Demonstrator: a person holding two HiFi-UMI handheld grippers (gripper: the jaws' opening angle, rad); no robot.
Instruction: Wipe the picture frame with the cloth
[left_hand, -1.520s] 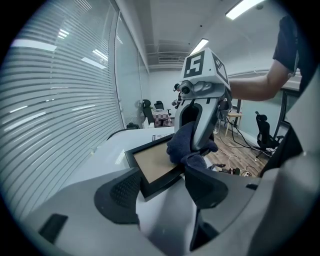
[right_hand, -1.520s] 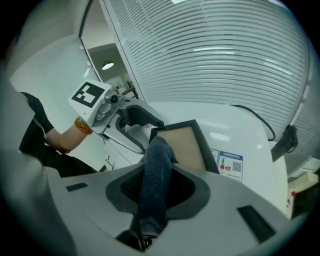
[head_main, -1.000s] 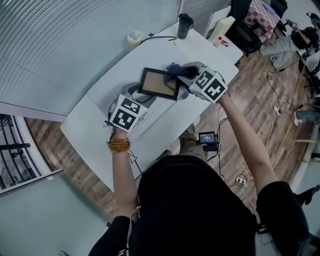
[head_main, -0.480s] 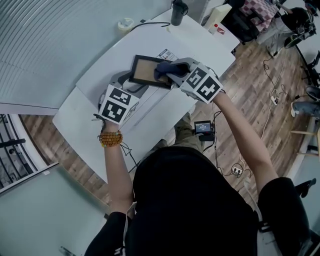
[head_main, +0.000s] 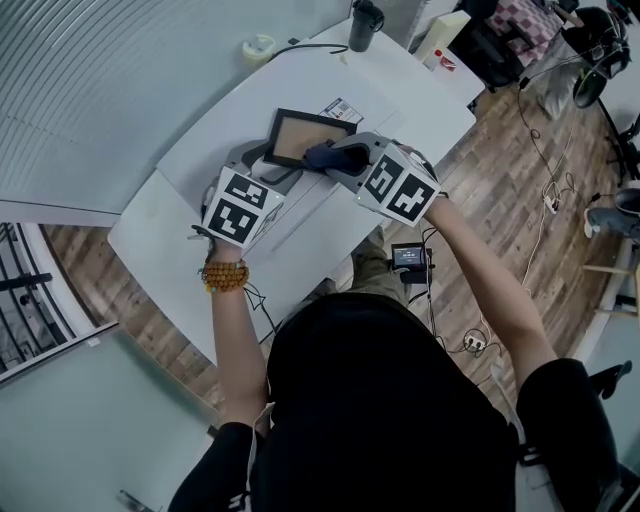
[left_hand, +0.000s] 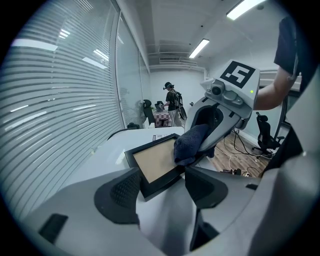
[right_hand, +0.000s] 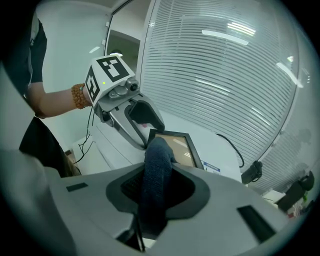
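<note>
Left hand-held gripper (left_hand: 160, 182) grips the picture frame (left_hand: 152, 165); right hand-held gripper (right_hand: 157, 192) presses its clamped cloth (right_hand: 157, 160) onto it

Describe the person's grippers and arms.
The left gripper and right gripper are pale grey shells with dark textured pads. Each carries a white cube with black square markers. The person wears black short sleeves and a brown bead bracelet on the left wrist.
</note>
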